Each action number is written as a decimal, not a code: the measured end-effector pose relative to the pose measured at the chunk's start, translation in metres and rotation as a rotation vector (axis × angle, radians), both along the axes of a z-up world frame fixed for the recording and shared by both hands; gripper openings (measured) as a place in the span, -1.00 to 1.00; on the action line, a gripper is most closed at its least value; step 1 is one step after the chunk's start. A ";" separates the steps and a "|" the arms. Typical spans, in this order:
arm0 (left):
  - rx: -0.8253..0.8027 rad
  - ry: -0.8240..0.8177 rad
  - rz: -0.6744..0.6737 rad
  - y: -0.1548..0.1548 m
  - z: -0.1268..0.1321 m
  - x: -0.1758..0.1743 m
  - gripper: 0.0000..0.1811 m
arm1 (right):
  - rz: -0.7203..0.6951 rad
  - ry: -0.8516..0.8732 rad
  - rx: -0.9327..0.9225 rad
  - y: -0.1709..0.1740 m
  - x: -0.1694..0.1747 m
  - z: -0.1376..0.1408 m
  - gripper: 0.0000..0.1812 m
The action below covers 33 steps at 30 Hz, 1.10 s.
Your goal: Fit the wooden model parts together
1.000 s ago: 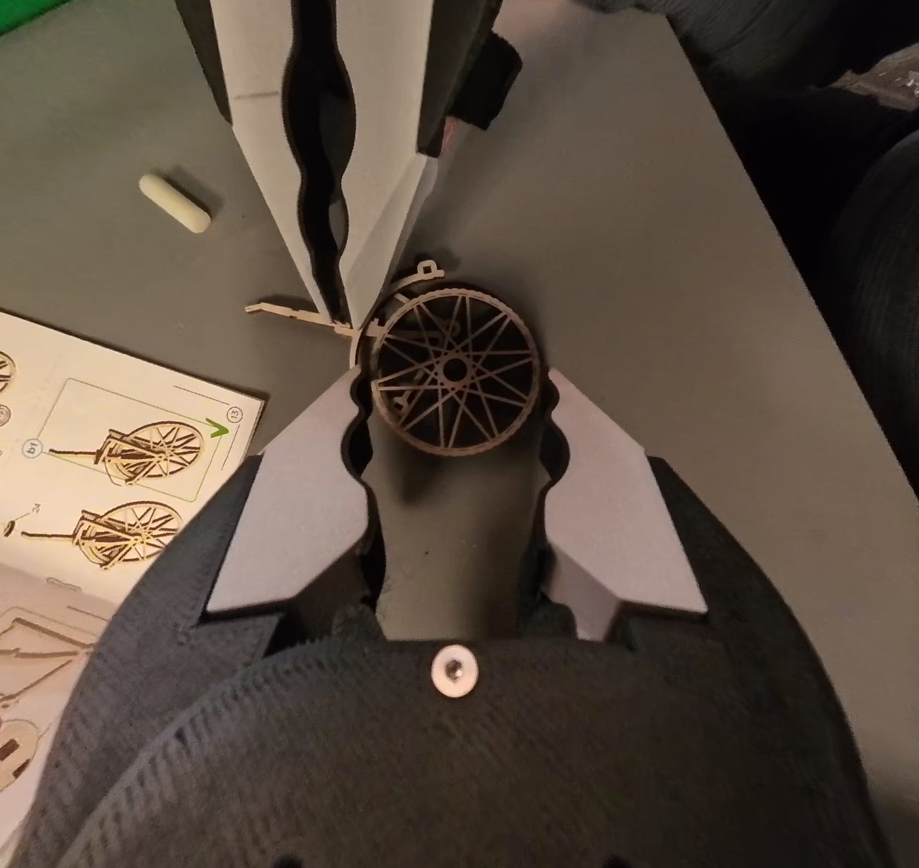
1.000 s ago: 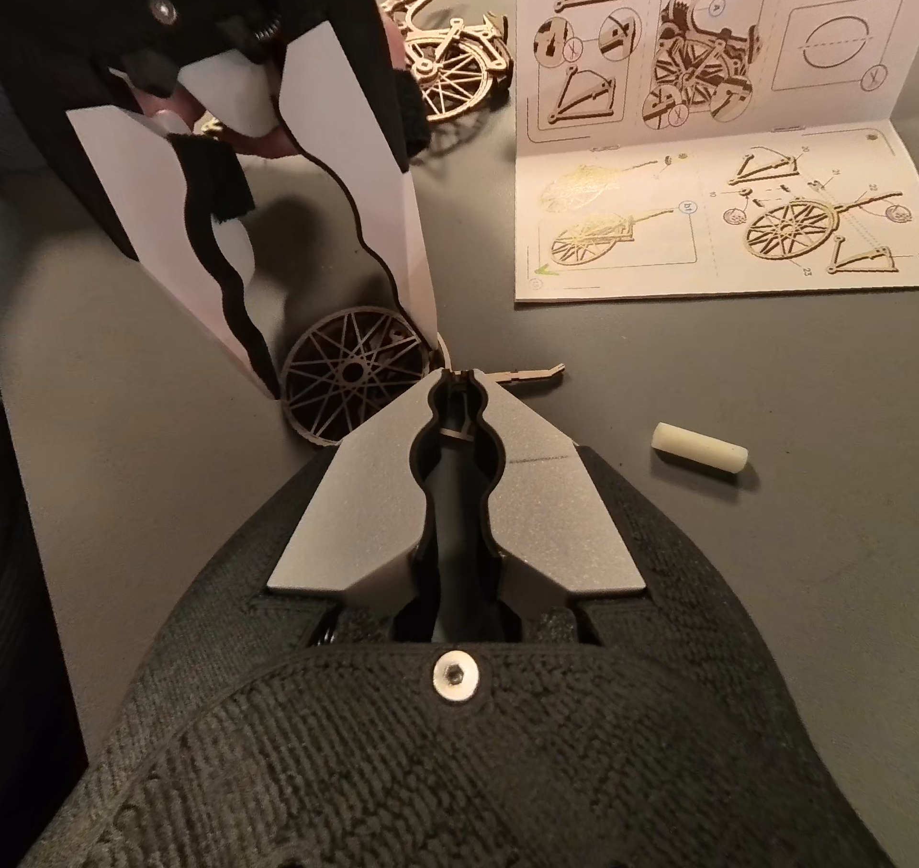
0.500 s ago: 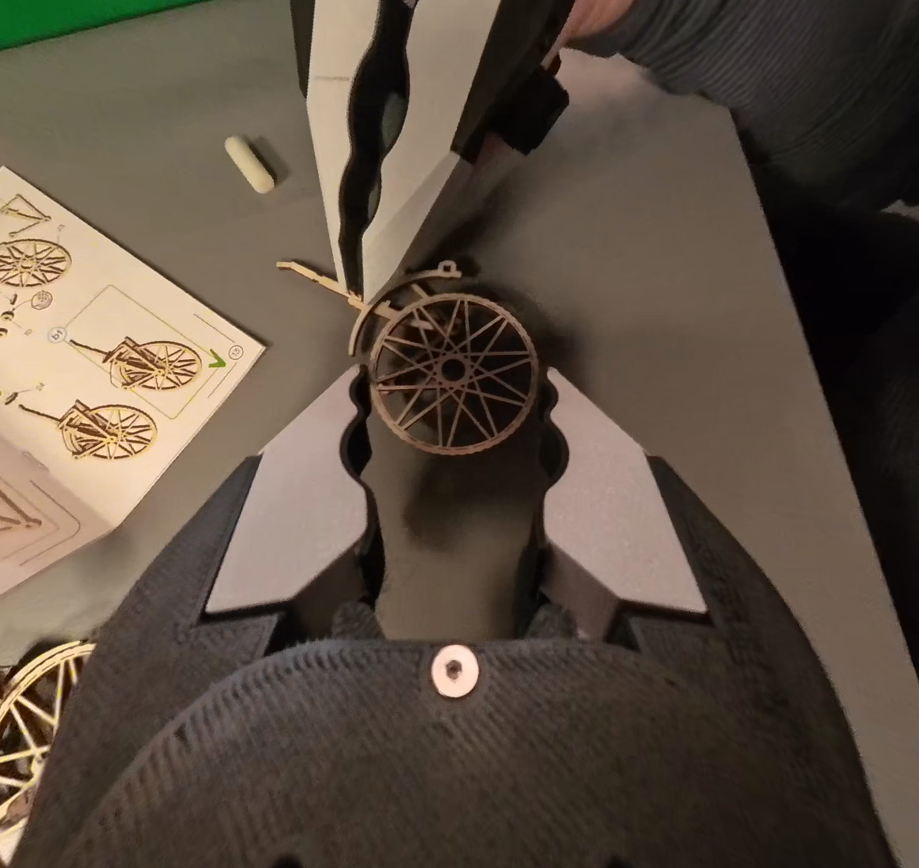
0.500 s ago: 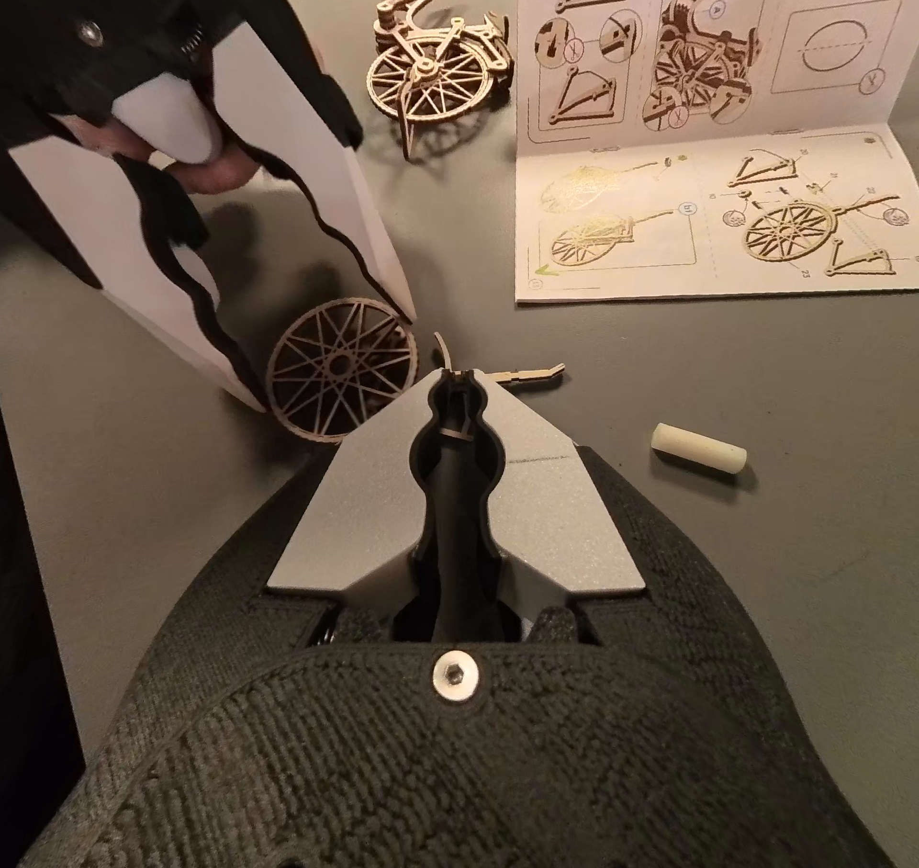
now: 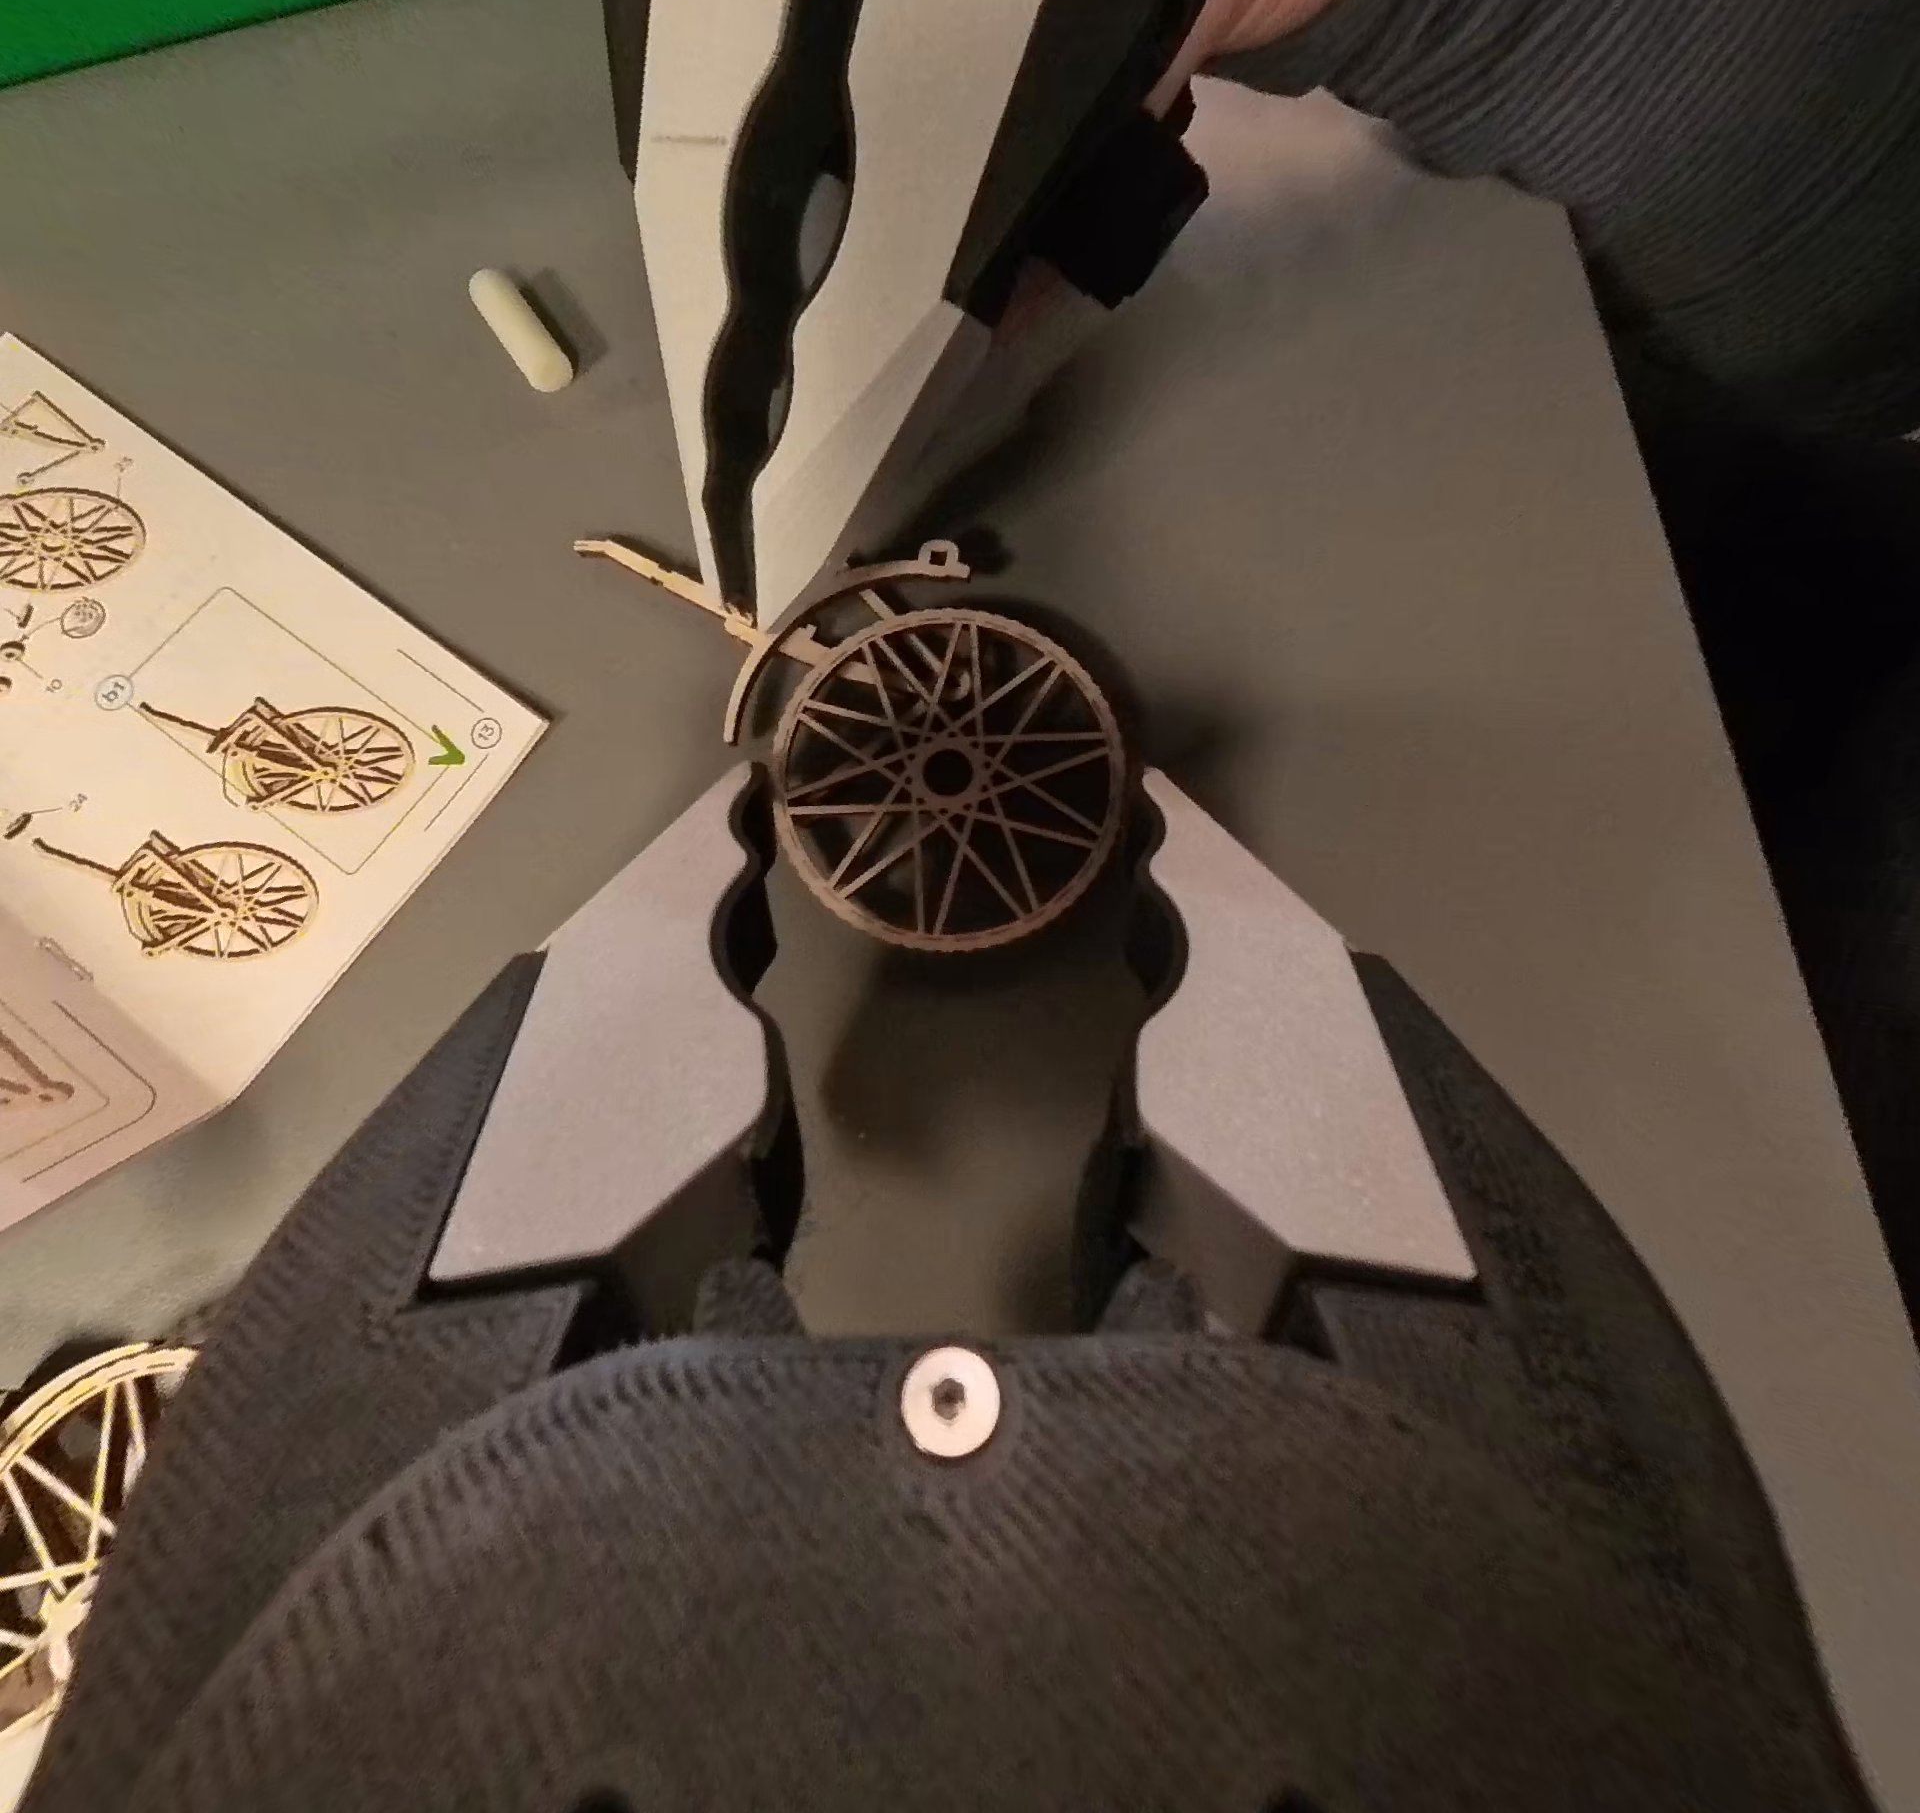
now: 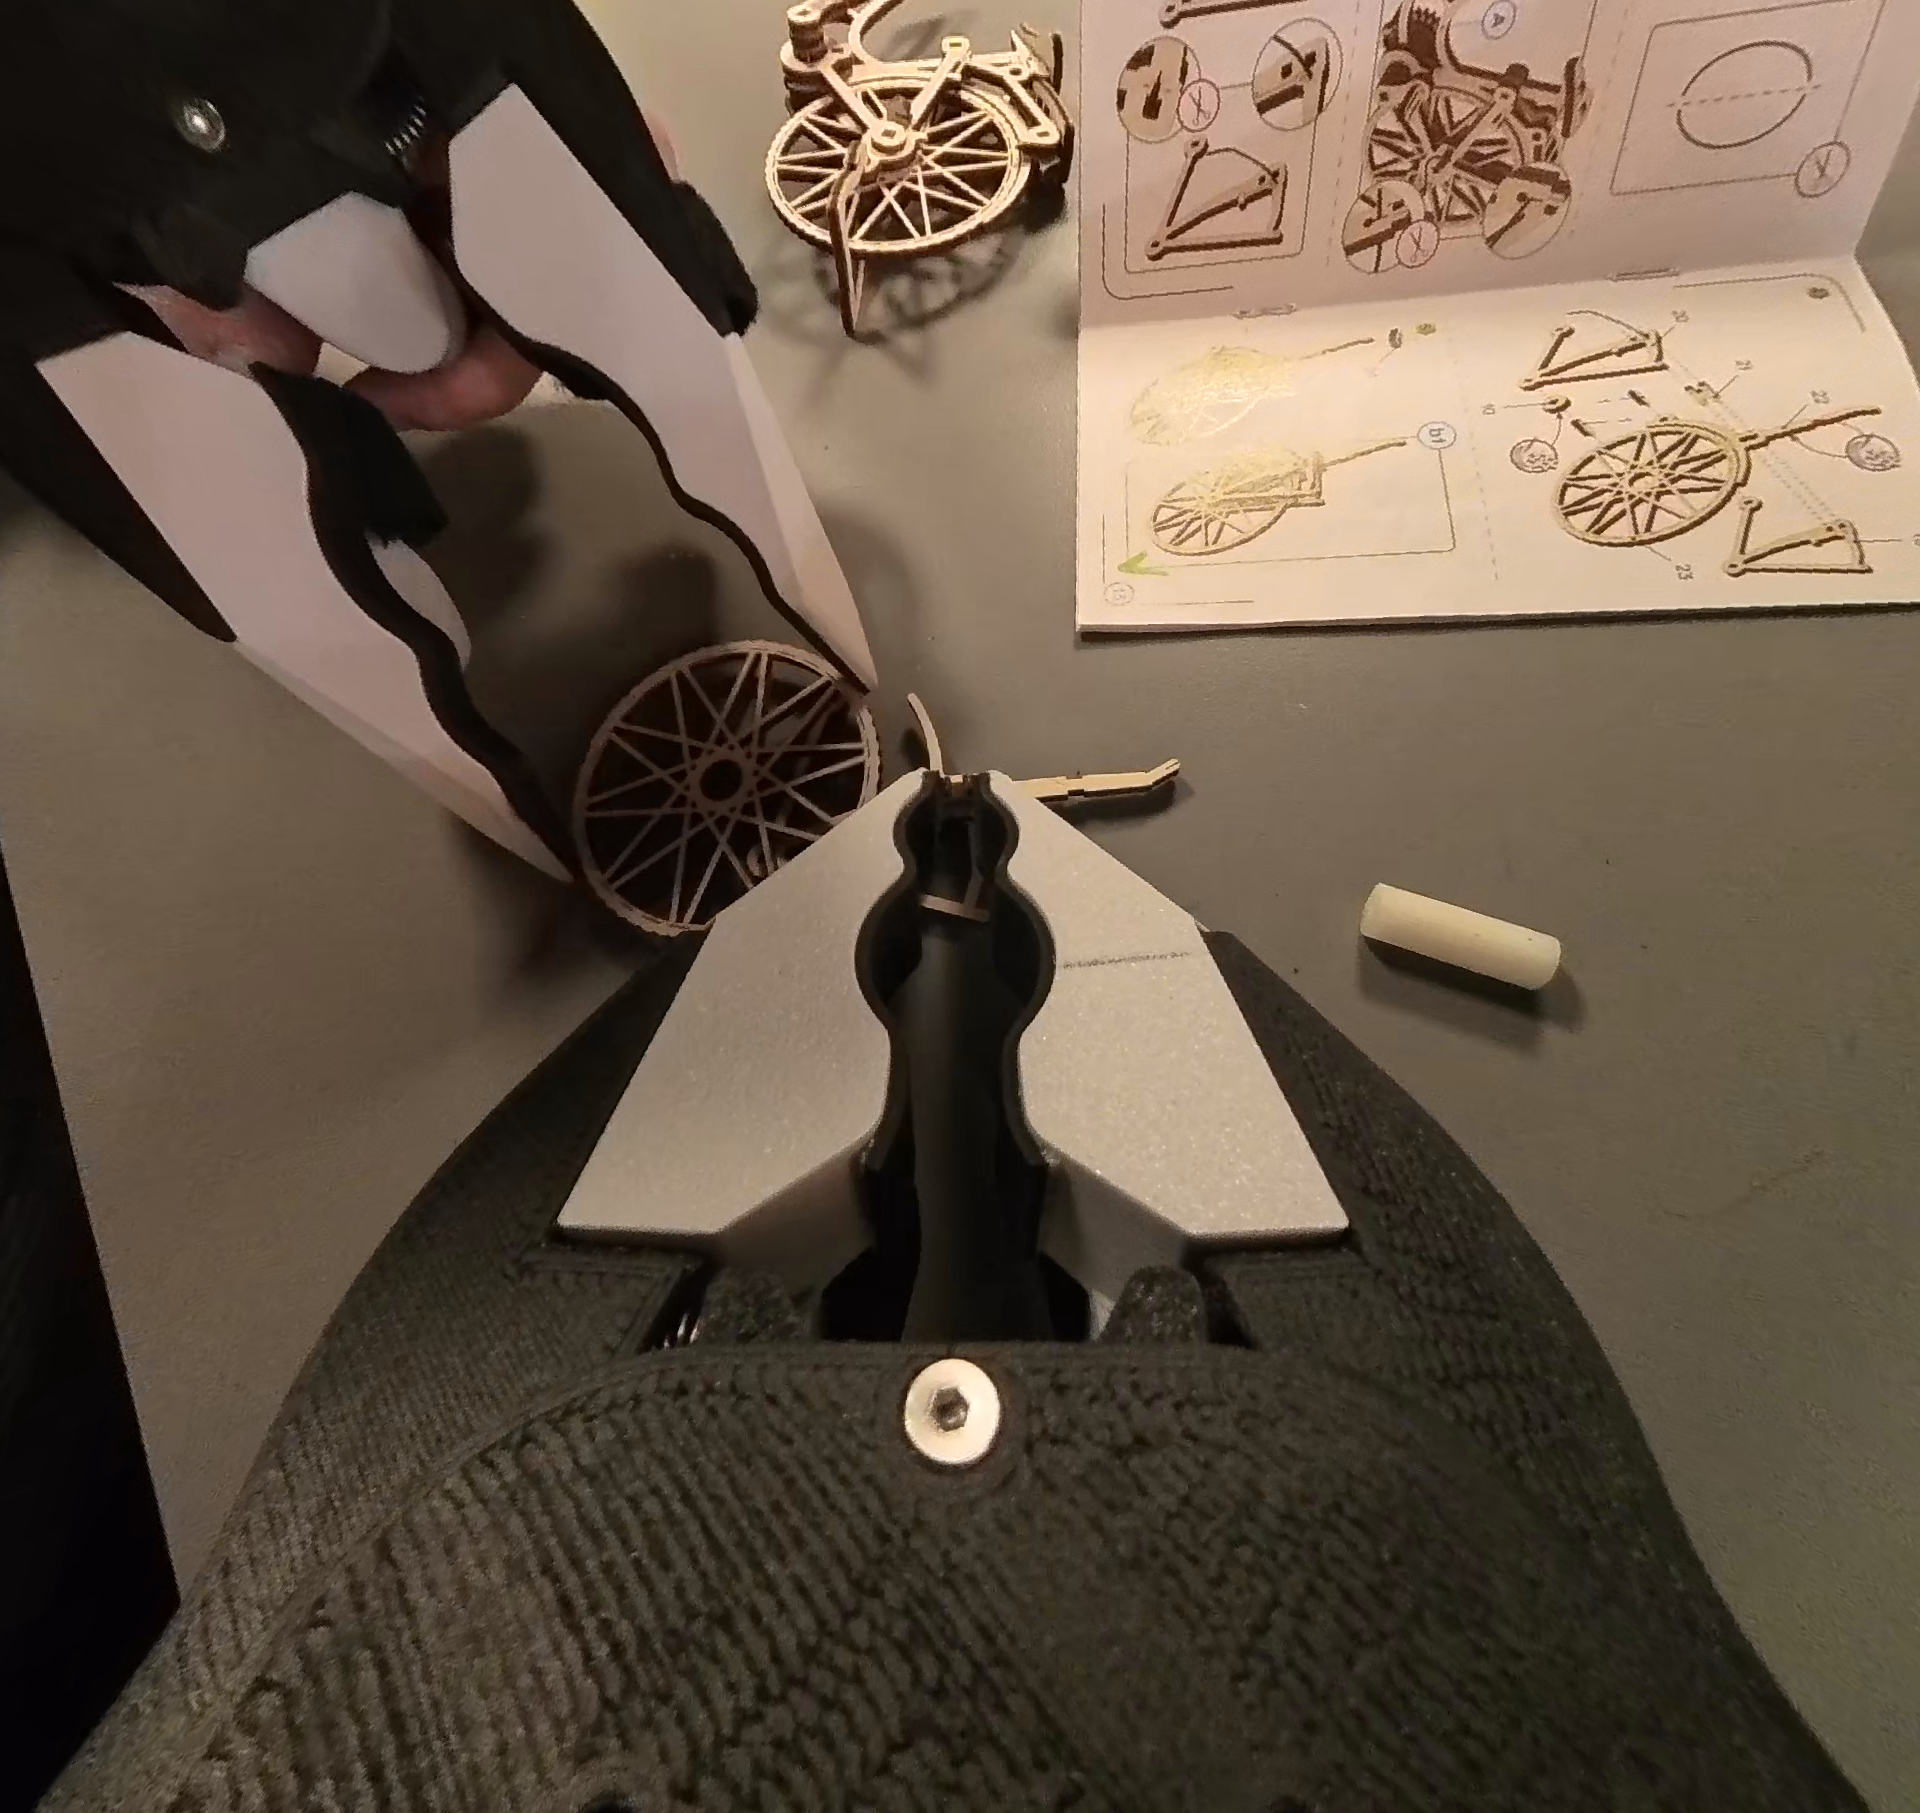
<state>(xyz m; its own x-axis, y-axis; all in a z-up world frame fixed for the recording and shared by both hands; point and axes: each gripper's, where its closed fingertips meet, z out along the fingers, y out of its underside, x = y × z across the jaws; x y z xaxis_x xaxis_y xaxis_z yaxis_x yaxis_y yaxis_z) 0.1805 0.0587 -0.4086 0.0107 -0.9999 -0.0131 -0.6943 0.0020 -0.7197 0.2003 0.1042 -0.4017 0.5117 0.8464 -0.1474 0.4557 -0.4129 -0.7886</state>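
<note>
A dark spoked wooden wheel [image 5: 945,776] lies on the grey table [image 5: 1351,620]. My left gripper [image 5: 951,781] is open and straddles it, with a fingertip close to the rim on each side. A thin wooden fork piece [image 5: 634,563] with a curved fender [image 5: 831,600] joins the wheel. My right gripper [image 6: 961,776] is shut on this fork piece beside the wheel [image 6: 722,787]; the piece's handle end [image 6: 1112,781] sticks out to the right. The right gripper also shows in the left wrist view [image 5: 743,610], and the left gripper in the right wrist view [image 6: 715,778].
A partly built wooden bicycle model [image 6: 914,142] stands behind the wheel, next to an open instruction sheet [image 6: 1455,309]. A small white cylinder [image 6: 1460,932] lies on the table to the right. The table edge [image 5: 1714,620] runs along the right. A person's sleeve [image 5: 1662,101] is near it. The right tips stand about 8 centimeters off the small white cylinder [image 6: 1460,932]. It turns up in the left wrist view [image 5: 509,323] as well.
My left gripper has tilted and swung left around the wheel, which stays between its fingers and has shifted slightly left. My right gripper holds the fork piece in the same place.
</note>
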 end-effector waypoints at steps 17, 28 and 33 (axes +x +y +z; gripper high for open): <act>0.052 -0.008 0.040 0.002 0.004 0.004 -0.26 | 0.000 -0.001 0.001 0.000 0.000 0.000 -0.96; -0.005 -0.016 0.204 -0.018 0.009 -0.031 -0.26 | 0.000 -0.003 0.004 0.000 0.000 0.000 -0.96; 0.004 -0.034 0.270 -0.021 0.008 -0.046 -0.26 | 0.000 -0.004 0.006 0.000 0.000 0.000 -0.96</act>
